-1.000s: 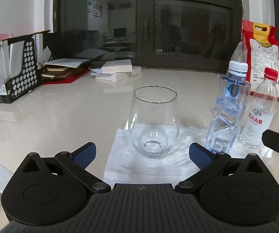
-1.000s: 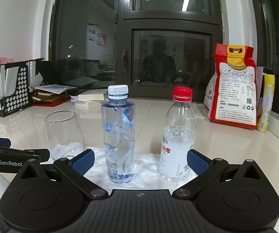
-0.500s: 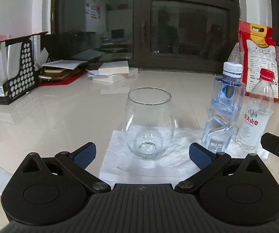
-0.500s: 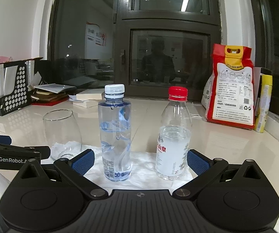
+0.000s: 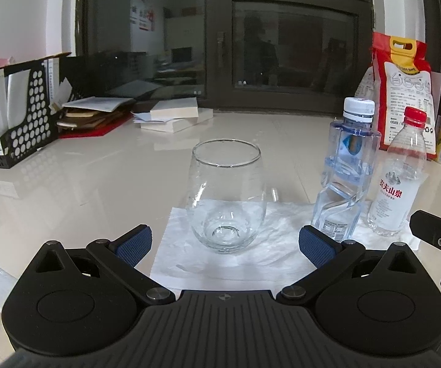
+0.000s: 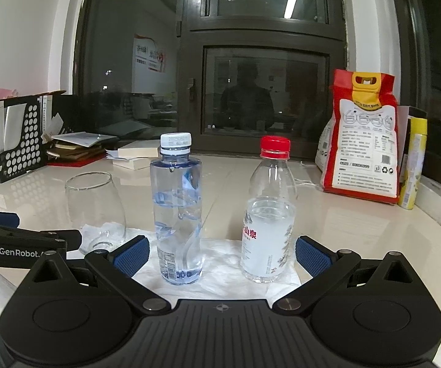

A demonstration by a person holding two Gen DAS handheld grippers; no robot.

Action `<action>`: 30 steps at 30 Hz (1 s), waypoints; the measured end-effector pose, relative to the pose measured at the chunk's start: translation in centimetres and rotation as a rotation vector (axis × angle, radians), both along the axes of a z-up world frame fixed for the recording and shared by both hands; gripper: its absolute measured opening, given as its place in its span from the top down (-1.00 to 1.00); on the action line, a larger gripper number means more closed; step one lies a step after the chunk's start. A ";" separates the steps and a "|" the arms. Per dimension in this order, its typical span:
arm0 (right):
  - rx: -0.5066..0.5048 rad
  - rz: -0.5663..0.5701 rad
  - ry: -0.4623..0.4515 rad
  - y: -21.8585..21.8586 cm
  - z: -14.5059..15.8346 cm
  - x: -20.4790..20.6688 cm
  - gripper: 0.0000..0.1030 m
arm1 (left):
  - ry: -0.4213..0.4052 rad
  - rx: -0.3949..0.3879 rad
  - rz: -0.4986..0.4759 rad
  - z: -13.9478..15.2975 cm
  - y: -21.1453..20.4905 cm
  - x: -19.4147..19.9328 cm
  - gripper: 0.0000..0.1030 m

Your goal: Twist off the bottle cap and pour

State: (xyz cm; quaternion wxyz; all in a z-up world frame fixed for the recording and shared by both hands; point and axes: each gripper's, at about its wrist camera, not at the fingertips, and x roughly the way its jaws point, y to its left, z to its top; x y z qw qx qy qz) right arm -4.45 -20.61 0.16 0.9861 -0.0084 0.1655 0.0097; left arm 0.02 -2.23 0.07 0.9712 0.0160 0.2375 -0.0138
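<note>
An empty stemless glass [image 5: 226,197] [image 6: 95,211] stands on a white paper towel [image 5: 251,245] [image 6: 220,270]. To its right stand a blue-tinted bottle with a white cap [image 5: 344,171] [image 6: 177,211] and a clear bottle with a red cap [image 5: 400,174] [image 6: 268,214], both capped and upright. My left gripper [image 5: 225,245] is open, just short of the glass. My right gripper [image 6: 222,253] is open, facing the two bottles from just in front. Neither holds anything.
A black file holder [image 5: 15,122] and stacked books and papers [image 5: 171,116] sit at the back left. A red-and-white bag [image 6: 363,141] and a yellow can [image 6: 413,165] stand at the back right by the window. The table's front edge is near.
Both grippers have drawn slightly closer to the table objects and risen a little. Nothing was grasped or moved.
</note>
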 end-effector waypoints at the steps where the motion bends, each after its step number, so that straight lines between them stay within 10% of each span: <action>1: 0.000 0.000 0.000 0.0 0.0 -0.1 -1.00 | 0.000 0.000 -0.001 0.0 0.0 0.0 -1.00; 30: 0.003 -0.026 0.002 -1.3 0.2 -0.4 -1.00 | -0.014 0.008 -0.067 0.1 -1.6 -0.2 -1.00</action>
